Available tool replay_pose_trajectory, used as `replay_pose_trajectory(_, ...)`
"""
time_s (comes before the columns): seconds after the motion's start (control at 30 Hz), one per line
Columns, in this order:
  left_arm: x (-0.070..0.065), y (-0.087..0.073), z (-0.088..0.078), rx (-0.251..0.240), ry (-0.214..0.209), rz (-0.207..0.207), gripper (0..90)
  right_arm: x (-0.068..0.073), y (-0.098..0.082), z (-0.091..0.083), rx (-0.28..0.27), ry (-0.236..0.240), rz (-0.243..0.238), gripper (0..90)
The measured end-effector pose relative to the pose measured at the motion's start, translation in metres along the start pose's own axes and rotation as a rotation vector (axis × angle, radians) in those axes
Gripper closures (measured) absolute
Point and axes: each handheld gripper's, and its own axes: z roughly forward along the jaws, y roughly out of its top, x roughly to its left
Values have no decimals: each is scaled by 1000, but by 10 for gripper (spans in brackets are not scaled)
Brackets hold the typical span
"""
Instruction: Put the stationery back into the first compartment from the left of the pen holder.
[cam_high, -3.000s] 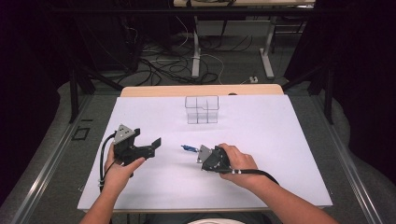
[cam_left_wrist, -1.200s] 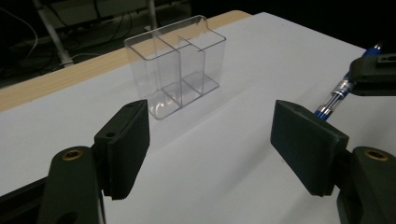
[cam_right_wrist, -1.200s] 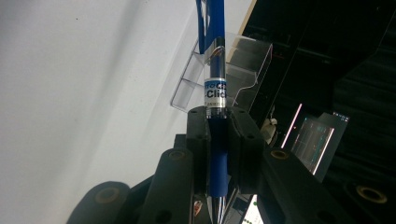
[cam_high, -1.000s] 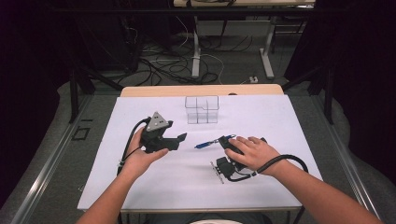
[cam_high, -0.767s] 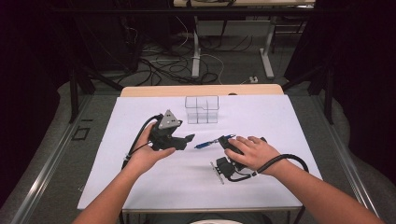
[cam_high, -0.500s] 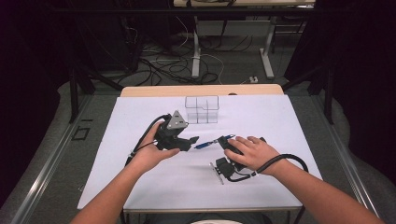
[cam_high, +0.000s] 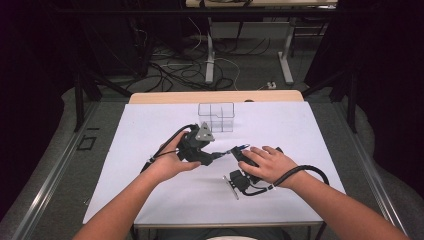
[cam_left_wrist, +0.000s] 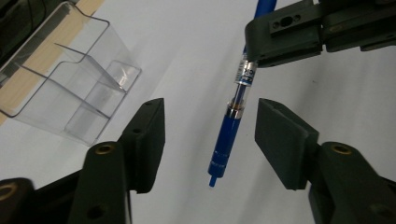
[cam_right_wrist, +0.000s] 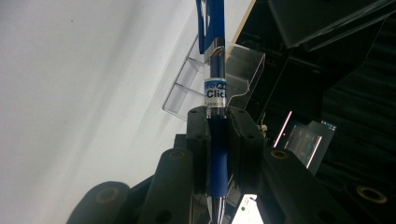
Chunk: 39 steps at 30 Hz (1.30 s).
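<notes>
Left gripper (cam_left_wrist: 210, 135) half open, jaws just been closing, blue pen (cam_left_wrist: 229, 126) between the pads, untouched, gaps both sides. Right gripper (cam_right_wrist: 217, 135) clamped on the pen's grip section, held off the white table (cam_high: 310, 130) mid-sheet. Clear organizer (cam_high: 216, 117) well apart toward the far edge; bare sheet all round. Pen's tip cut off by the frame in right gripper view; right jaws hidden under the hand (cam_high: 267, 165) in high view.

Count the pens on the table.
1. The pen is clamped in the right claw above the paper, its free end between the left claw's open jaws. The organizer looks empty.
</notes>
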Motion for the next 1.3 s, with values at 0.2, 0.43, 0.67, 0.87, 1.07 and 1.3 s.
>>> replay_pose_trajectory(0.2,-6,5,9,47,-12,38,497,1,4,1,-10,-15,-26,801)
replay_pose_trajectory(0.43,-9,6,16,77,-29,53,552,1,7,0,-14,-30,-64,801)
replay_pose_trajectory(0.67,-13,8,23,110,-38,71,589,0,10,0,-22,-38,-89,801)
replay_pose_trajectory(0.87,-15,12,27,140,-47,81,665,0,10,1,-23,-40,-94,801)
replay_pose_trajectory(1.07,-17,14,31,153,-44,96,700,0,11,1,-31,-43,-96,801)
replay_pose_trajectory(1.3,-18,17,35,165,-38,104,729,0,12,-1,-37,-48,-92,801)
